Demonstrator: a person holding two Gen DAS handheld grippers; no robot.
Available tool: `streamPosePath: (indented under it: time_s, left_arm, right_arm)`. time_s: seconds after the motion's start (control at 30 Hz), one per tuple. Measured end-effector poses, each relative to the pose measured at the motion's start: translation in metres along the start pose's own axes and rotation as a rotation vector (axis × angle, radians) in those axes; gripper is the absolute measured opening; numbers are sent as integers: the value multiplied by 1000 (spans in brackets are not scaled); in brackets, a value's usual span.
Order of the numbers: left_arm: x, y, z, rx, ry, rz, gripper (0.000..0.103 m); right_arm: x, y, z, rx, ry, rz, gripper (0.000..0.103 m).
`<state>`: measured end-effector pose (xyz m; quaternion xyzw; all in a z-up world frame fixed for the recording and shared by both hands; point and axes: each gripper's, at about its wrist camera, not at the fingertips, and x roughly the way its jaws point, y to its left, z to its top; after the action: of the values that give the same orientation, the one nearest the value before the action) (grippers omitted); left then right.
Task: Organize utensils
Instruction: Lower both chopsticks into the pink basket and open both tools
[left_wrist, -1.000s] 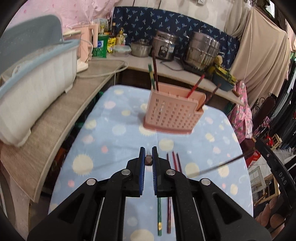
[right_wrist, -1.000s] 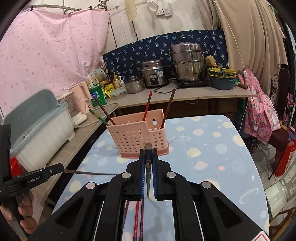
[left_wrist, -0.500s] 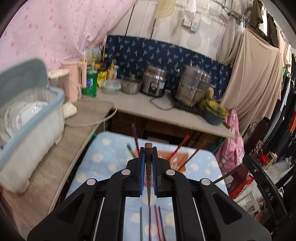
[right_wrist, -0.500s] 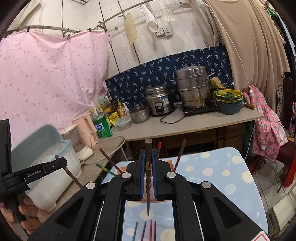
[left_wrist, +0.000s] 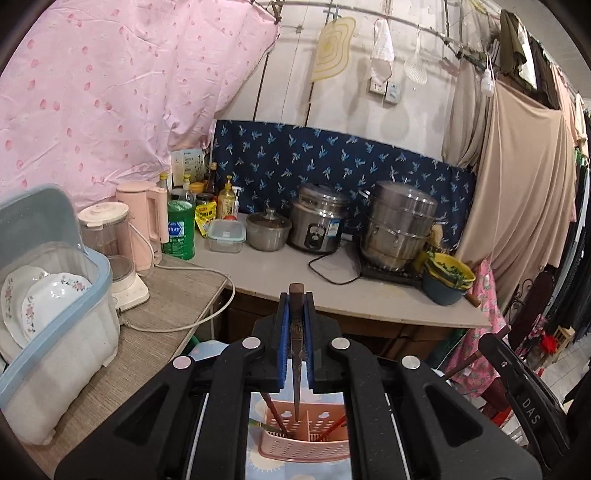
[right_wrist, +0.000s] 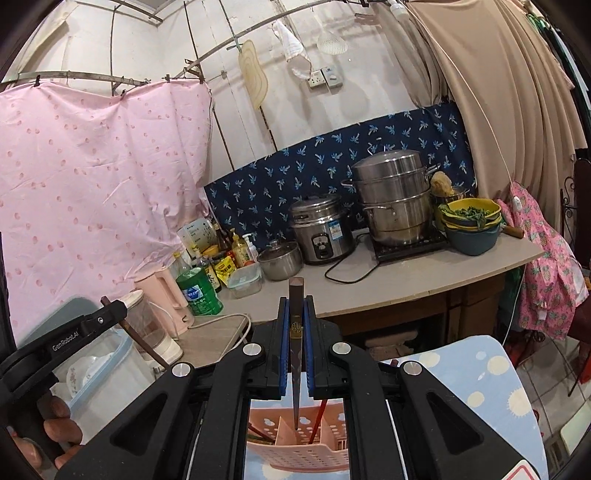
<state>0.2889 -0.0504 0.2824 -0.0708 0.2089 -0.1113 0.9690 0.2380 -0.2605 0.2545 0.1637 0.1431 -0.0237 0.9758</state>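
Observation:
My left gripper (left_wrist: 296, 306) is shut on a dark brown chopstick (left_wrist: 296, 354) that points down into the pink slotted utensil basket (left_wrist: 306, 448) right below it. My right gripper (right_wrist: 296, 310) is shut on another dark chopstick (right_wrist: 295, 354), its tip just inside the same basket (right_wrist: 299, 454). Red and green chopsticks stand in the basket. The left gripper also shows at the left of the right wrist view (right_wrist: 107, 314). The right one shows at the right of the left wrist view (left_wrist: 517, 376).
The basket stands on a blue spotted tablecloth (right_wrist: 480, 376). A dish bin with plates (left_wrist: 48, 295) sits on the left counter. A blender (left_wrist: 110, 243), kettle, green bottle, rice cooker (left_wrist: 317, 225) and steamer pot (left_wrist: 399, 225) line the back counter.
Both grippers have risen from the table with a chopstick each and moved forward over the basket, tilting so the chopsticks point down into it.

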Motion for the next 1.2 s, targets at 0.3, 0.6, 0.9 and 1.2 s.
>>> streamPosePath:
  time_s: [0.3, 0.6, 0.9, 1.2]
  left_arm:
    - [49, 13, -36, -30, 115, -2, 7]
    - [63, 15, -59, -31, 163, -2, 8]
    - [51, 14, -67, -35, 167, 1, 36]
    - [20, 13, -80, -19, 170, 2, 38]
  right_arm:
    - [46, -15, -44, 13, 125, -13, 7]
    - [63, -17, -69, -3, 194, -29, 7]
    - [42, -17, -67, -2, 170, -33, 13]
    - [1, -12, -74, -17, 145, -10, 13]
